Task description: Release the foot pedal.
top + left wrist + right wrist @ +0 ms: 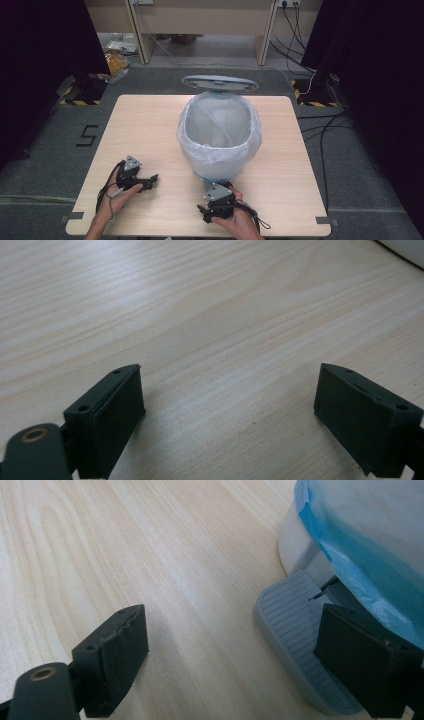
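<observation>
Beside the bin (220,132), right claw (230,665) spread at grey pedal (290,630), left claw (230,420) spread over table (200,315)

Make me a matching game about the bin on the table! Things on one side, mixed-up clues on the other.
Things:
1. bin lid
2. bin liner
3. foot pedal
4. left gripper

Clues:
A. grey, ribbed, at the bin's base
B. raised behind the bin
C. open over bare wood, left of the bin
D. pale, see-through, folded over the bin's rim

Pairs: 1-B, 2-D, 3-A, 4-C
</observation>
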Demonstrator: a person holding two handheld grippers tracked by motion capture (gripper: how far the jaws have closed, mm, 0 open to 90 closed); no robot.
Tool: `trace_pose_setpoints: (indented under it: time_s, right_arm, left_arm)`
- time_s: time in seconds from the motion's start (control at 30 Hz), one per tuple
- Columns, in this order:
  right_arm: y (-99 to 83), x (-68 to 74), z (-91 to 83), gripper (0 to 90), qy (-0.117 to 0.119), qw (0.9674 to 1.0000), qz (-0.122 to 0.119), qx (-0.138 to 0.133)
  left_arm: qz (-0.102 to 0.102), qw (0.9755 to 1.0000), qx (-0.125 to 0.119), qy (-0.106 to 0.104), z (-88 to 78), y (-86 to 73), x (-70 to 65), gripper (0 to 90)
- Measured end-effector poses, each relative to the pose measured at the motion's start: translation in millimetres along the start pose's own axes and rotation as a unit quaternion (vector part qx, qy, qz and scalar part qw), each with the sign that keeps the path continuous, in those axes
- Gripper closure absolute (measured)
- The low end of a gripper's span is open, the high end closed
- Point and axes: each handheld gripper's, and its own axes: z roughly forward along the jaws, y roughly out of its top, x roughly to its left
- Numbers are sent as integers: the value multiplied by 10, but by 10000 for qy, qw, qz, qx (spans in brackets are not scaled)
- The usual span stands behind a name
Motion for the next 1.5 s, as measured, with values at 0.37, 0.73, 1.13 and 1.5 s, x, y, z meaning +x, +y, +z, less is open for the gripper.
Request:
trace_pose_setpoints:
  time_s: [0.37,0.73,1.13,1.5]
  right_arm:
    - [-2,-29,-25,141,103,9999,103,-84]
    - [-8,-45,-41,147,118,9995,214,-210]
    - [-7,-55,-56,147,129,9990,310,-305]
    - [16,-98,-150,171,223,9973,448,-529]
  left_arm:
    - [2,10000,1,2,0,0,0,117]
    - [2,10000,1,5,0,0,0,117]
    - [1,10000,0,6,0,0,-1,117]
    - [-1,10000,-2,19,-4,-3,-3,118]
